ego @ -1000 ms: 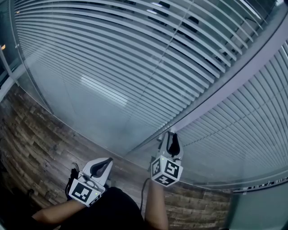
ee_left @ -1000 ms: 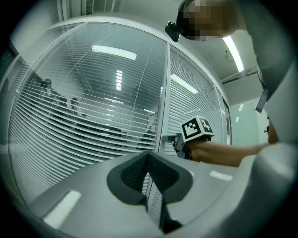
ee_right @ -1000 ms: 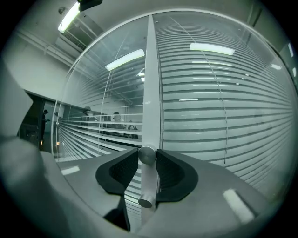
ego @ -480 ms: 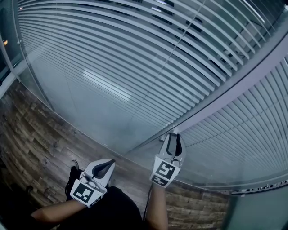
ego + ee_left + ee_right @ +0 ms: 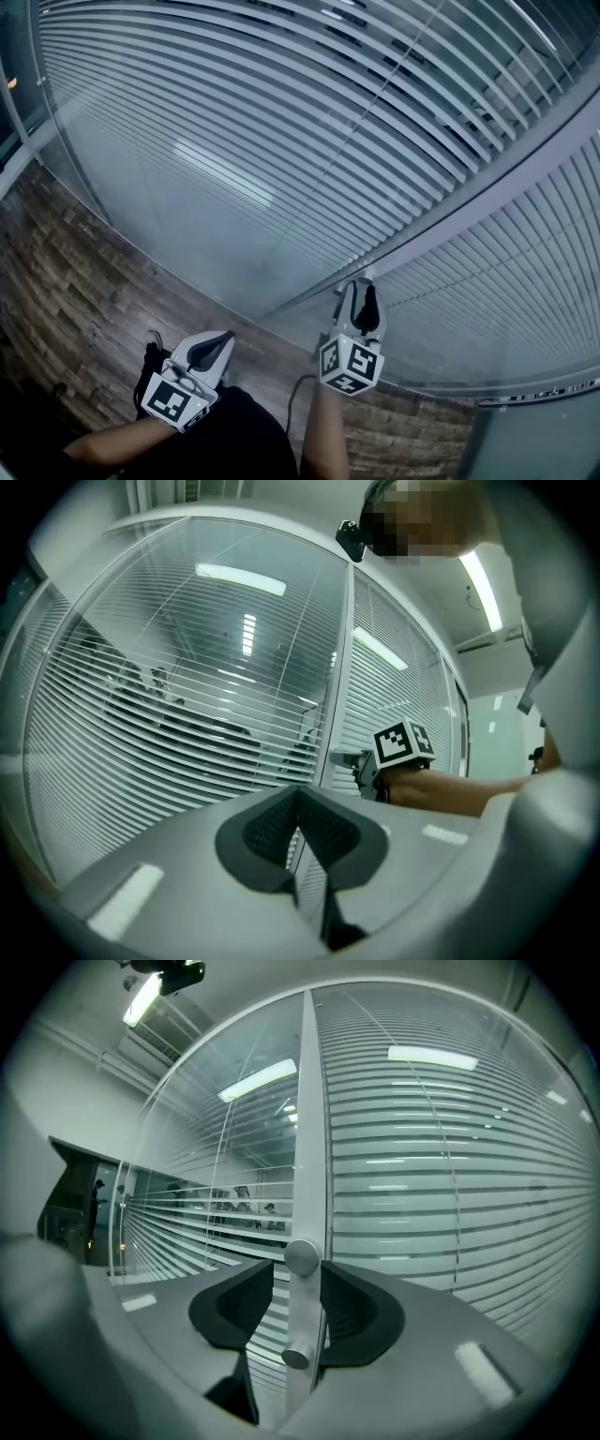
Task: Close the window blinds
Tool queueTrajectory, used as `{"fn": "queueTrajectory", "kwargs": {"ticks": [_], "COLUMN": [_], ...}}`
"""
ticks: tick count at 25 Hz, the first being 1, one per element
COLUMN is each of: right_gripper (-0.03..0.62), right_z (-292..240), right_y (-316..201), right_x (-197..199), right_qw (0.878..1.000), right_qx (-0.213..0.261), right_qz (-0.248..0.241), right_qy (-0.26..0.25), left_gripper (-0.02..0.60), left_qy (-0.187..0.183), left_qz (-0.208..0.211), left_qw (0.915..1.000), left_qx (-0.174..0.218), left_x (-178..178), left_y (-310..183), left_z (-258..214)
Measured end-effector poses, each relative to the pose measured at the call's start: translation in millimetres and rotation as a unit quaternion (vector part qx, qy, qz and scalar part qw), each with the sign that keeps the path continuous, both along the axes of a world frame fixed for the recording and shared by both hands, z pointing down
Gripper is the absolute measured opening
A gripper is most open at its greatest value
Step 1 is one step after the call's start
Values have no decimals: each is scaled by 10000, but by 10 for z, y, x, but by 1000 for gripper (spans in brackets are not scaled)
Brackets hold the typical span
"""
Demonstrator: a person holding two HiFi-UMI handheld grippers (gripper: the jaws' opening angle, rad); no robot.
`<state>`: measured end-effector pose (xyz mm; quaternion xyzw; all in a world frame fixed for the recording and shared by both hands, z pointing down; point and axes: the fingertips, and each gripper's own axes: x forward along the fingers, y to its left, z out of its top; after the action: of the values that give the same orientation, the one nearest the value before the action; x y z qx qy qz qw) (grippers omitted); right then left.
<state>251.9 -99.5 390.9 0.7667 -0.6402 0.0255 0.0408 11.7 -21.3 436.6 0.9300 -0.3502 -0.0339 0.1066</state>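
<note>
Slatted blinds hang behind glass in two panes, left (image 5: pixel 281 141) and right (image 5: pixel 506 272), parted by a grey frame post (image 5: pixel 469 211). A round metal knob (image 5: pixel 301 1256) sits on that post (image 5: pixel 309 1129), with a second knob (image 5: pixel 295 1357) below it. My right gripper (image 5: pixel 361 286) (image 5: pixel 296 1269) points level at the post. Its jaws have just been opening and stand open, with the upper knob between the pads and a gap on the left side. My left gripper (image 5: pixel 225 336) (image 5: pixel 298 794) hangs lower left, away from the glass, fingertips together and holding nothing.
A wood-plank floor (image 5: pixel 66 309) runs along the foot of the glass wall. In the left gripper view the right gripper (image 5: pixel 349 757) reaches to the post. Through the left pane's slats (image 5: pixel 216 1213) I make out a room with people.
The right gripper's jaws stand wider round the knob than before. Both hands stay where they were.
</note>
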Motion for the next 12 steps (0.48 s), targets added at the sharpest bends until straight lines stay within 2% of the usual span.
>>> {"fn": "queueTrajectory", "kwargs": {"ticks": [4,10,12], "right_gripper": [170,148,130], "right_z": [16,-76,-63], "right_y": [-35,-48,-49], "right_x": [-23,48,79], "right_qw": [9996,9924,9904], "right_qx": [130,522,547], "right_qz": [190,437,492], "right_qy": [-145,-1029,-1171], "left_gripper": [-2,-2,-2], "left_qy": [182,303,318], "left_qz": [89,96,127], "left_qw": [9998,9994,9994], "left_qx": [47,113,78], "left_x": [-20,-33,-2], "left_y": [38,19,17], "left_z": [-14,-75,-61]}}
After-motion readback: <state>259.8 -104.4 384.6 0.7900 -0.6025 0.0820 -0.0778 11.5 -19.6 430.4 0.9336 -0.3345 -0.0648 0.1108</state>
